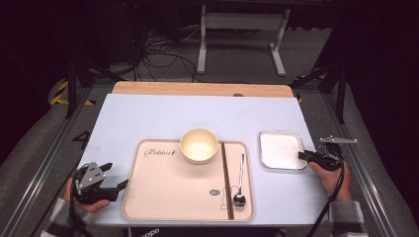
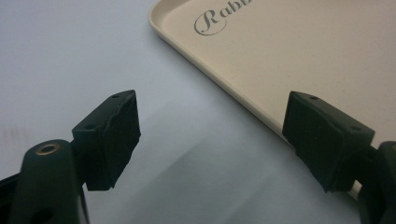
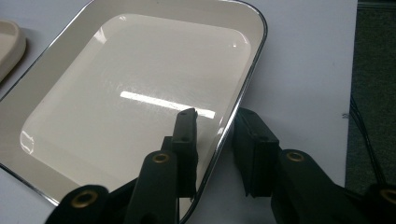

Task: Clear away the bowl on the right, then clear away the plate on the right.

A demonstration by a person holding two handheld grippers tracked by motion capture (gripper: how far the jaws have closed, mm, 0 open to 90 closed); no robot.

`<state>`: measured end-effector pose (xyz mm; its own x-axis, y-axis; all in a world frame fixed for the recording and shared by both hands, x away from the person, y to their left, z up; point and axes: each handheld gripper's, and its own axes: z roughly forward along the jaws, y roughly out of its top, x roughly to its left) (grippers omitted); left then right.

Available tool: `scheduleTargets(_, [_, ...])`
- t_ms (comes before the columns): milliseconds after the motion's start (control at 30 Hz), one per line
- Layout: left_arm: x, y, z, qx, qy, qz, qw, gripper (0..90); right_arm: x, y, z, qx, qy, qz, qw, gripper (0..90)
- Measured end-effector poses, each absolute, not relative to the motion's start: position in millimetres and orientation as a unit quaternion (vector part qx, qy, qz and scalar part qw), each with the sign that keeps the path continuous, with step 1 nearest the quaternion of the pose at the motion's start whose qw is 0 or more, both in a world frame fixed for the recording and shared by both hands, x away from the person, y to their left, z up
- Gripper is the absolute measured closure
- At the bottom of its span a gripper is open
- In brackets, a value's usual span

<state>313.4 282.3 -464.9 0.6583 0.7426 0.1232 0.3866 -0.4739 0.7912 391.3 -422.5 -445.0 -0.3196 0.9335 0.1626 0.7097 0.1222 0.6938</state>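
Grey floor with cables and white table legs lies behind a pale blue table (image 1: 163,116), whose far edge shows a strip of bare wood. Centre: beige tray (image 1: 163,192) printed with script lettering, bearing a cream bowl (image 1: 199,145) at its far edge, a pair of dark chopsticks (image 1: 227,180) running near to far, and a spoon (image 1: 240,182) just right of them, bowl end nearest the person. Right of the tray, apart from it: a white square dish (image 1: 279,148) with a chrome rim. Right gripper (image 1: 302,156), held in the right hand (image 1: 332,175), meets the dish at its right edge; in the right gripper view the right gripper (image 3: 217,140) straddles the dish (image 3: 116,93) rim, one jaw inside over the white floor, the other outside on the table, a narrow gap showing between each pad and the rim, so the jaws stand partly closed around the rim and not pressed on it. Left gripper (image 1: 114,178), in the left hand (image 1: 84,197), rests at the tray's near left corner; the left gripper view shows the left gripper (image 2: 210,135) with jaws wide apart, nothing between them, the tray (image 2: 289,56) edge running under the right-hand jaw
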Motion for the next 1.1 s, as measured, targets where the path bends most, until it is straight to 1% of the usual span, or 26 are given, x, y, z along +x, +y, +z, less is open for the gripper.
scheduleTargets(367, [314.1,281.5,-464.3,0.827,0.337,0.234,0.385,19.9,391.8,-423.3,-445.3,0.571,0.724,0.353,0.158,75.4])
scheduleTargets(500, [314.4,281.7,-463.7,0.826,0.337,0.235,0.385,19.9,392.7,-425.8,-445.9,0.579,0.716,0.361,0.148,77.6])
scheduleTargets(900, [321.4,275.8,-464.6,0.831,0.332,0.232,0.381,19.8,396.5,-421.5,-444.0,0.614,0.691,0.355,0.139,83.2])
scheduleTargets(1000, [323.7,273.8,-464.4,0.834,0.326,0.231,0.382,19.7,396.3,-422.0,-444.7,0.615,0.688,0.359,0.137,82.7])
scheduleTargets(1100, [324.5,272.7,-463.9,0.832,0.328,0.231,0.383,19.7,396.2,-422.3,-445.9,0.614,0.687,0.365,0.133,77.7])
